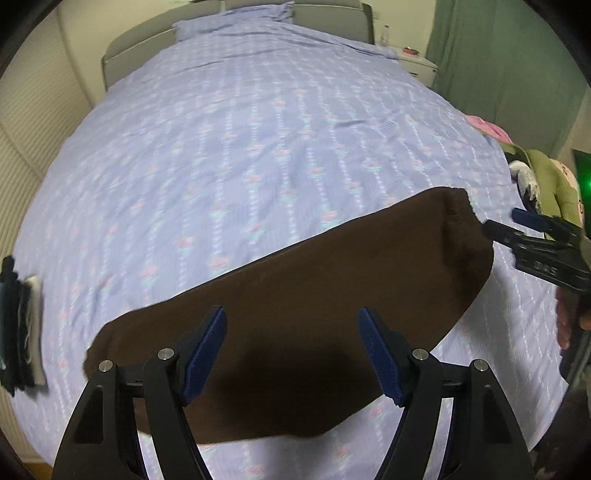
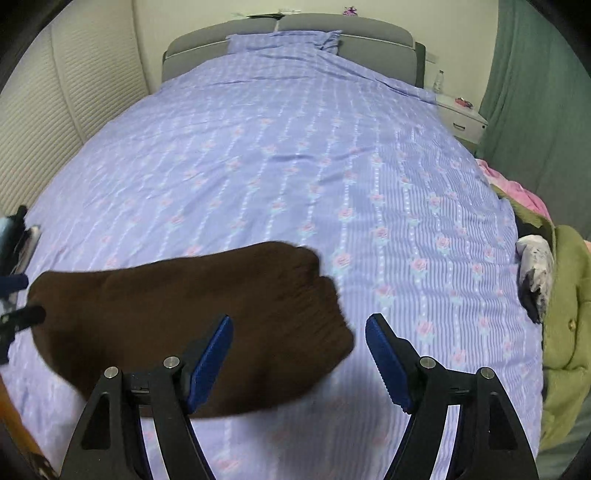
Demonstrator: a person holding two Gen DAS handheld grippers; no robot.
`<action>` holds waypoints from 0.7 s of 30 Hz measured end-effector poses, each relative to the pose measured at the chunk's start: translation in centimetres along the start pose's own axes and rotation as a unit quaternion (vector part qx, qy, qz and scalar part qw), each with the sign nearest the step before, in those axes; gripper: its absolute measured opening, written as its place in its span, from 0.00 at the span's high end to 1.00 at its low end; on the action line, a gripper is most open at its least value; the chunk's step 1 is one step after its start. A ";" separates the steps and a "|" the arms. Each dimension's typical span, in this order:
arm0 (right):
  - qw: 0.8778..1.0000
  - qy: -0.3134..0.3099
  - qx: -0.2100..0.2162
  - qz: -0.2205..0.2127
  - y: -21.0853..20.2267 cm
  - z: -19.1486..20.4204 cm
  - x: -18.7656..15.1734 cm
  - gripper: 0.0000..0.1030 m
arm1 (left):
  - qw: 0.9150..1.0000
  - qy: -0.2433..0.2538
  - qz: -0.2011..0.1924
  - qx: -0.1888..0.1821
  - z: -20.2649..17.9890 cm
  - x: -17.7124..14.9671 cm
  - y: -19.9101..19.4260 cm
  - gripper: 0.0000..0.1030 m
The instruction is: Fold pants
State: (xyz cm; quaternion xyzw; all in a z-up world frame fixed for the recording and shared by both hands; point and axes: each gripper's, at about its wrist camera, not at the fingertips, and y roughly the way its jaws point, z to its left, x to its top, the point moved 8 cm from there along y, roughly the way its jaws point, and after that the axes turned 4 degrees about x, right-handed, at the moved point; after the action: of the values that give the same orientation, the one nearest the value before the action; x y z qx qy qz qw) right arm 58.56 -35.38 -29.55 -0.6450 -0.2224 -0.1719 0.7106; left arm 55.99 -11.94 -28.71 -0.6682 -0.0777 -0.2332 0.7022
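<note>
Dark brown pants (image 1: 295,317) lie folded in a long flat band on the lilac flowered bedspread (image 1: 258,147). My left gripper (image 1: 293,350) is open, hovering over the middle of the band, empty. My right gripper (image 2: 299,354) is open and empty above the band's right end (image 2: 207,314). The right gripper also shows at the right edge of the left wrist view (image 1: 524,229), just beyond the pants' right end. The left gripper's tips show at the left edge of the right wrist view (image 2: 18,299).
A pile of clothes, olive, pink and white (image 2: 554,288), lies along the bed's right edge. Dark and white folded items (image 1: 22,325) lie at the left edge. A grey headboard (image 2: 295,33) and pillow are at the far end; a white nightstand (image 2: 461,118) stands far right.
</note>
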 end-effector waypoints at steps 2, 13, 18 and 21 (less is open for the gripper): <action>0.999 0.017 0.025 0.015 1.8 -1.2 0.2 0.27 | 1.000 0.005 0.006 -0.001 -1.3 0.8 0.8 0.29; 0.996 0.036 0.043 0.075 7.3 -4.6 -0.8 0.27 | 0.999 0.032 0.027 0.002 -4.4 1.6 1.9 0.29; 0.988 0.084 0.078 0.099 8.9 -5.8 -2.0 0.29 | 0.999 0.031 0.037 0.005 -4.3 1.6 2.8 0.29; 0.982 0.118 0.098 0.112 10.1 -6.2 -3.0 0.31 | 0.999 0.023 0.049 0.005 -3.9 1.3 3.6 0.29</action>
State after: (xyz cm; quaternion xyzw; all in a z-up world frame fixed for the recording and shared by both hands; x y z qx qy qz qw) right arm 61.98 -40.60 -40.07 -0.5681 -0.0795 -0.1436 0.8064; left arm 57.88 -16.04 -31.74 -0.6621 -0.0301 -0.2132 0.7179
